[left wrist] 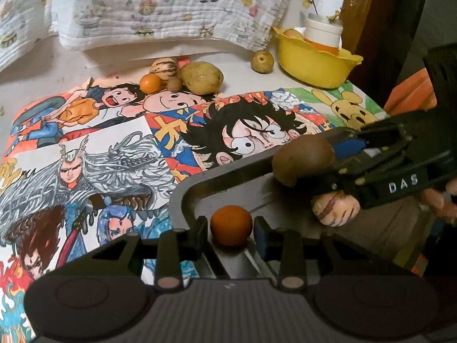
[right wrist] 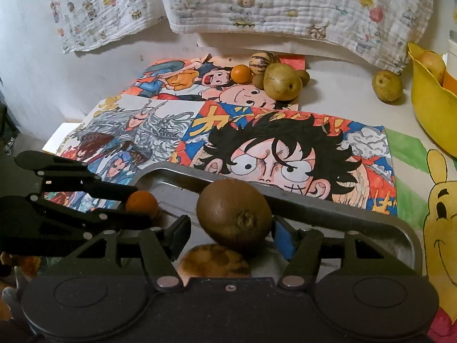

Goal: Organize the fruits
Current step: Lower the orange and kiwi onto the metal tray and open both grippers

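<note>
A metal tray (left wrist: 182,197) lies on the near side of the table. In the left wrist view a small orange (left wrist: 231,225) sits on the tray between the fingers of my left gripper (left wrist: 231,231), with thin gaps on both sides. In the right wrist view a brown kiwi (right wrist: 234,214) is between the fingers of my right gripper (right wrist: 232,234); the pads stand a little off it. The kiwi leans on a striped pale fruit (right wrist: 214,260) below it in the tray (right wrist: 371,214).
Cartoon drawings (left wrist: 114,143) cover the table. At the back lie an orange (left wrist: 150,83), a striped melon (left wrist: 165,68), a yellowish fruit (left wrist: 202,77) and a small brown one (left wrist: 174,84). Another round fruit (left wrist: 262,61) sits beside a yellow bowl (left wrist: 314,63) holding a cup.
</note>
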